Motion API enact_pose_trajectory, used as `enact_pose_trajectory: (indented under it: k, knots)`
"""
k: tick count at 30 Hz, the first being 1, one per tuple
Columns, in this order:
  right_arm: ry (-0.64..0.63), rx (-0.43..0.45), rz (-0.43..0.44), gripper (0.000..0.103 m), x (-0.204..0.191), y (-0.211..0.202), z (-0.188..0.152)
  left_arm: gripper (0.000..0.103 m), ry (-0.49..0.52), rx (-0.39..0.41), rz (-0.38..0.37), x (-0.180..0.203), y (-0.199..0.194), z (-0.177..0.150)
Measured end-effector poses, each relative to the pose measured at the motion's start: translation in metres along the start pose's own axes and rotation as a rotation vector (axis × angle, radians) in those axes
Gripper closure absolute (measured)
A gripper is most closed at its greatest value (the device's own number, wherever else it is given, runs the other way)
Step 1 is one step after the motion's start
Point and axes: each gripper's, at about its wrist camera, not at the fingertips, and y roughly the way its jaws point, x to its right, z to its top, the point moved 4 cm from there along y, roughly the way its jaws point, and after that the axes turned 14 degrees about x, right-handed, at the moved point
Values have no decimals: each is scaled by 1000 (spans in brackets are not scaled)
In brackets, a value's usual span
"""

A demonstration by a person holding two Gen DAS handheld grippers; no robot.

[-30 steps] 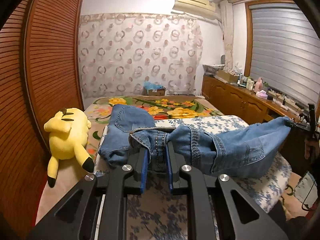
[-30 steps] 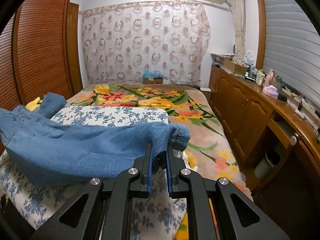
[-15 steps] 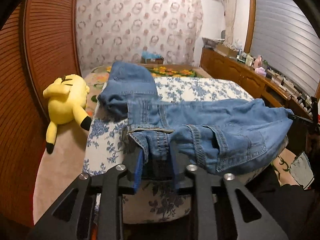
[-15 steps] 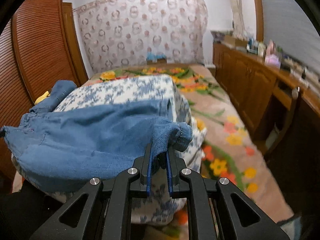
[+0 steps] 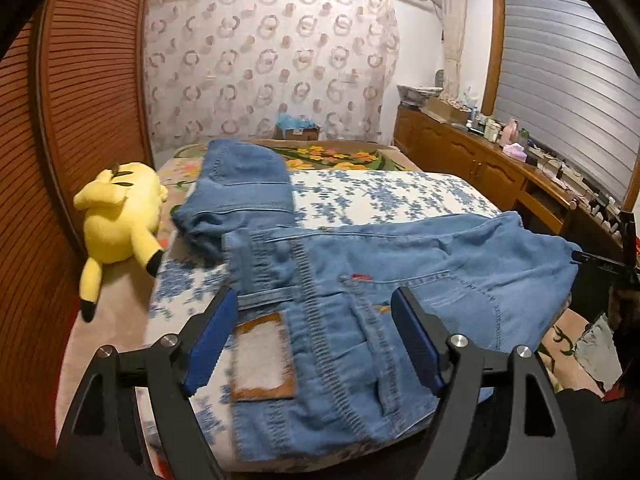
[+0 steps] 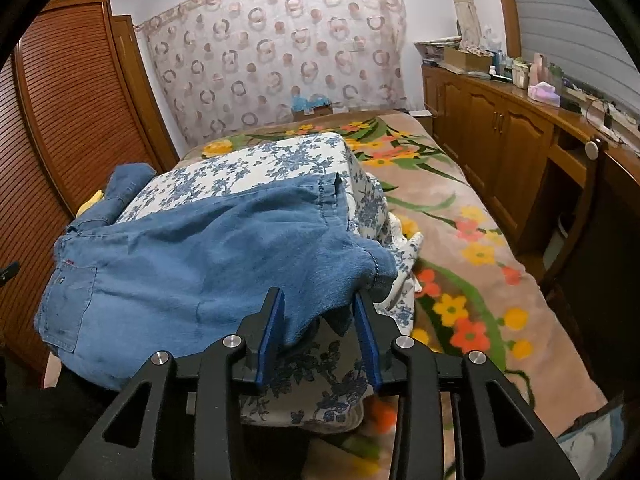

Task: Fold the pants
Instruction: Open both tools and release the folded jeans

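- Bedroom with a patterned curtain [image 5: 272,64] on the far wall; a bed under a floral blanket [image 6: 452,240] carries a block covered in blue-flowered cloth [image 5: 384,196].
- Jeans [image 5: 400,264] lie folded on the cloth, waistband and tan label patch [image 5: 264,354] nearest the left camera; one leg reaches toward the far left corner.
- In the right view a hem end of the jeans [image 6: 376,256] droops over the near right edge of the cloth.
- Left tongs [image 5: 312,336] are spread wide, having just been opening; the waistband lies between the blue pads [image 5: 208,338], which do not press it.
- Right tongs [image 6: 318,334] have just been opening too and stand partly apart; denim hangs between the pads, and the left pad seems to brush it without pinching.
- Yellow plush [image 5: 120,216] lies on the blanket left of the cloth, by the slatted wardrobe door [image 5: 92,92].
- Wooden cabinets [image 6: 500,120] with bottles on top run along the right wall.
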Motion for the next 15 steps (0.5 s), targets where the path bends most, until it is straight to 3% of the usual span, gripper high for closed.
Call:
enact_pose_trajectory:
  k: [15]
  knots:
    - [14,26,2,64,-4,4,4,23,12,-65,-143,66,50,-11]
